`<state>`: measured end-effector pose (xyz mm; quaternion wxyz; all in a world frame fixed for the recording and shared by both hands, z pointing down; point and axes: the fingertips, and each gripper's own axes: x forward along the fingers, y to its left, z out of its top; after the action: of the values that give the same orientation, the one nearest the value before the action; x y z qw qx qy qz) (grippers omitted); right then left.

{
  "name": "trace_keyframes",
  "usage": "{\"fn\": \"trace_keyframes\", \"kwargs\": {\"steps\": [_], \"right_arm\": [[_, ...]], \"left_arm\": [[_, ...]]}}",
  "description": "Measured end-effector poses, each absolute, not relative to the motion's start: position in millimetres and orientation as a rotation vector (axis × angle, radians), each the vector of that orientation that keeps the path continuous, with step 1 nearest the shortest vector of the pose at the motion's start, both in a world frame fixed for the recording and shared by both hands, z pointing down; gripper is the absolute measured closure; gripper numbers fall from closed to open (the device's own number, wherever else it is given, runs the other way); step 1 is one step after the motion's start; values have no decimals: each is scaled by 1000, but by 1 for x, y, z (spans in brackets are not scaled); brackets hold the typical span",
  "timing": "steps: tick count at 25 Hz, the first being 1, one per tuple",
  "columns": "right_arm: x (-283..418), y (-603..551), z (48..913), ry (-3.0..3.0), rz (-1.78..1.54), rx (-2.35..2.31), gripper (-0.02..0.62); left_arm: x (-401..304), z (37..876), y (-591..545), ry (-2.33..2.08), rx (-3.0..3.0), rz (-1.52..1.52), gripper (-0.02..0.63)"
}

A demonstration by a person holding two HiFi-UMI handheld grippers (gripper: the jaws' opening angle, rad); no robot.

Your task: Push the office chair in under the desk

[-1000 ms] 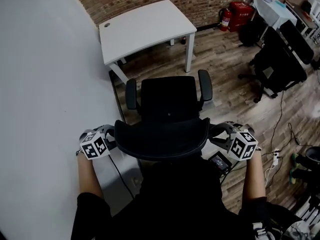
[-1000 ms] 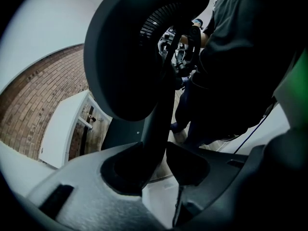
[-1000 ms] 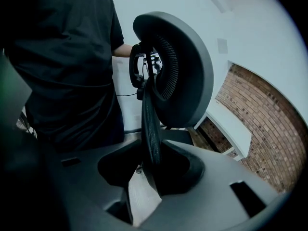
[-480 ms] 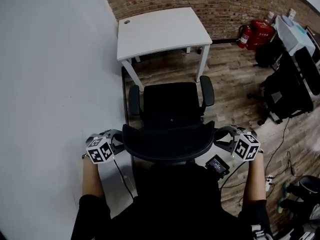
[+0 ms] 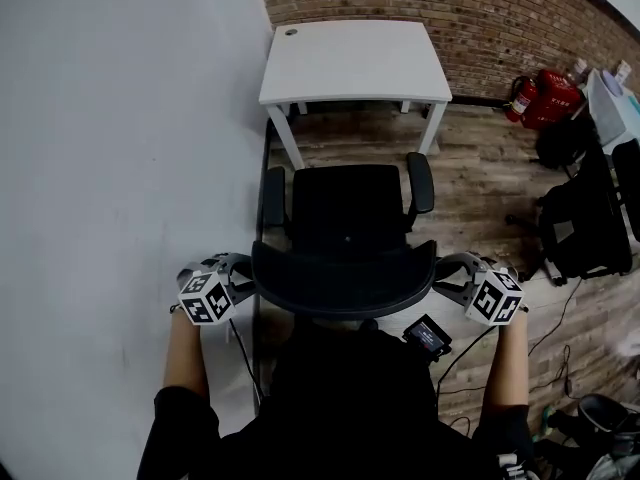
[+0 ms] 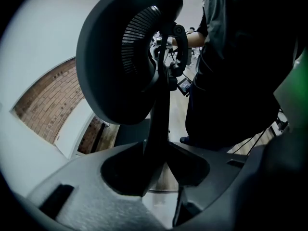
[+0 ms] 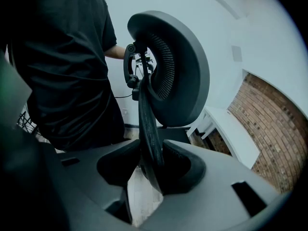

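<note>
Floor [image 5: 350,140] between desk [image 5: 355,58] and office chair [image 5: 345,218] has narrowed; left gripper [image 5: 234,285] and right gripper [image 5: 452,284], jaws just widening, clamp the backrest [image 5: 345,280].

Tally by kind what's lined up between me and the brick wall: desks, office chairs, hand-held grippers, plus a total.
Desk: 1
Office chair: 1
Hand-held gripper: 2, left and right; the right's jaws have just been opening, chair back between them
Total: 4

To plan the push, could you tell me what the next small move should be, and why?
Probably roll the office chair straight ahead: its seat sits short of the desk, and the gap between the desk's legs lies directly in front.
</note>
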<state>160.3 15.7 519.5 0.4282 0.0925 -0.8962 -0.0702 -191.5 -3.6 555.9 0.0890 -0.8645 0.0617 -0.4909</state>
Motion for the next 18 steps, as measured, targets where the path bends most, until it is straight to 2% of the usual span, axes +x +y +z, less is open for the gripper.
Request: {"fn": "trace_keyframes", "kwargs": {"steps": [18], "right_arm": [[177, -29, 518, -2228, -207, 222, 443]], "left_arm": [[-175, 557, -36, 293, -2567, -1483, 444]]}}
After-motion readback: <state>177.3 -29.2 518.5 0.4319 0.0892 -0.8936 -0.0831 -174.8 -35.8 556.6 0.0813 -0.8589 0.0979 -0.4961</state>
